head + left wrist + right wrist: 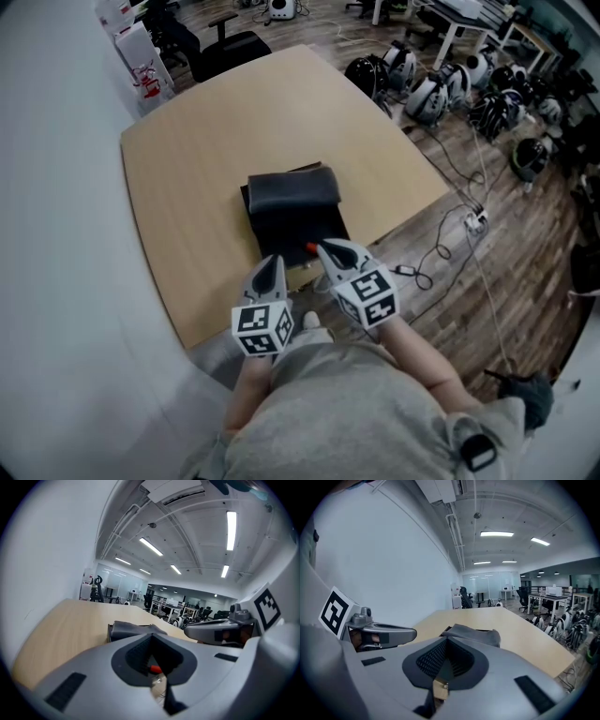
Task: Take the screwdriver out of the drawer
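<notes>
Boxes: white boxes (141, 61) with red marks stand at the far left, past the table's corner.
Table: a pale wooden table (197, 159) with rounded corners lies in front of me; its near edge is just under my hands.
Left tongs: my left tongs (272, 261) hang over the table's near edge, tips toward the drawer. In the left gripper view the left tongs (151, 638) have their jaws together, with nothing clamped.
Drawer: a dark, soft-looking drawer box (292, 211) sits on the middle of the table. It shows beyond the tips in the left gripper view (129, 630) and the right gripper view (476, 633).
Screwdriver: only an orange end of the screwdriver (310, 247) shows, at the drawer's near end, between my two pairs of tongs and just beside the right tips. The same orange bit (155, 669) peeps through the hollow behind my left jaws; I cannot tell whether anything touches it.
Right tongs: my right tongs (330, 247) reach to the drawer's near end. In the right gripper view the right tongs (446, 640) are closed and empty.
Cables: a power strip (475, 222) and cables lie on the wooden floor to the right.
Helmets: black-and-white helmets (441, 89) sit on the floor at far right.
</notes>
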### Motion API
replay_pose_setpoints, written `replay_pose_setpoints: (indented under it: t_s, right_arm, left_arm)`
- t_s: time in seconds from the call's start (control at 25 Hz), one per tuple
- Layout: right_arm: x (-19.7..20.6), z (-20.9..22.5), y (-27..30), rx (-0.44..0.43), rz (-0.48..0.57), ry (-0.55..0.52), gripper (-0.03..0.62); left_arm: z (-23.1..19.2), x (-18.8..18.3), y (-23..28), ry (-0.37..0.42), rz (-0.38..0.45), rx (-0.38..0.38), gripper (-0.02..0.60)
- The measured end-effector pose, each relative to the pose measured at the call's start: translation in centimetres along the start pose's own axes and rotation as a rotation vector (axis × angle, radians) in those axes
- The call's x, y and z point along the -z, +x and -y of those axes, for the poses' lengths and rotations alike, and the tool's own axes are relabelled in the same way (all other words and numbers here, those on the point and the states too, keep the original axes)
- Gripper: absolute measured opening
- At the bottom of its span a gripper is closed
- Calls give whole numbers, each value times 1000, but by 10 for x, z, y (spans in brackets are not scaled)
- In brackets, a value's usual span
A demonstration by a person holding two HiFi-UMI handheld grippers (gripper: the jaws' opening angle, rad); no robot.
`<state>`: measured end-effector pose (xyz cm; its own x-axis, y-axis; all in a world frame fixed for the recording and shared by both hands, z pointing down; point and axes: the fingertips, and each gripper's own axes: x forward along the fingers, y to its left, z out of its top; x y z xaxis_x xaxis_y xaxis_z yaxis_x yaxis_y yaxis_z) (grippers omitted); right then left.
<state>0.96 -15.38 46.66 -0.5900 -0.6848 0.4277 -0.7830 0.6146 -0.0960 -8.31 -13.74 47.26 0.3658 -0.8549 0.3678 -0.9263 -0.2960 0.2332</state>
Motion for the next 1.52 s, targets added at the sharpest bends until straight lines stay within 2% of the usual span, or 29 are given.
replay_pose_setpoints:
  t_s: [0.2, 0.44, 0.68, 1.16, 1.28, 1.36, 1.52]
  right_arm:
    - [-3, 7, 38, 3, -49, -11, -2]
    - [12, 21, 81, -2, -132, -63, -2]
    - [36, 31, 109, -30, -259, -86, -2]
    - [104, 26, 139, -194, -631, -214, 2]
    - [116, 13, 142, -272, -695, -238, 86]
    - [126, 7, 145, -304, -744, -262, 106]
    - [145, 10, 145, -309, -853, -311, 112]
  left_arm:
    - [-29, -3, 21, -14, -8, -1, 0]
    - [-54, 4, 39, -29, -39, -3, 0]
    - [-65, 11, 54, -43, -71, 3, -1]
    - [-85, 31, 65, -82, -105, -17, 0]
    - [-88, 35, 64, -85, -111, -22, 0]
    - [-89, 37, 64, -88, -114, -25, 0]
    - [-90, 39, 64, -93, -113, -28, 0]
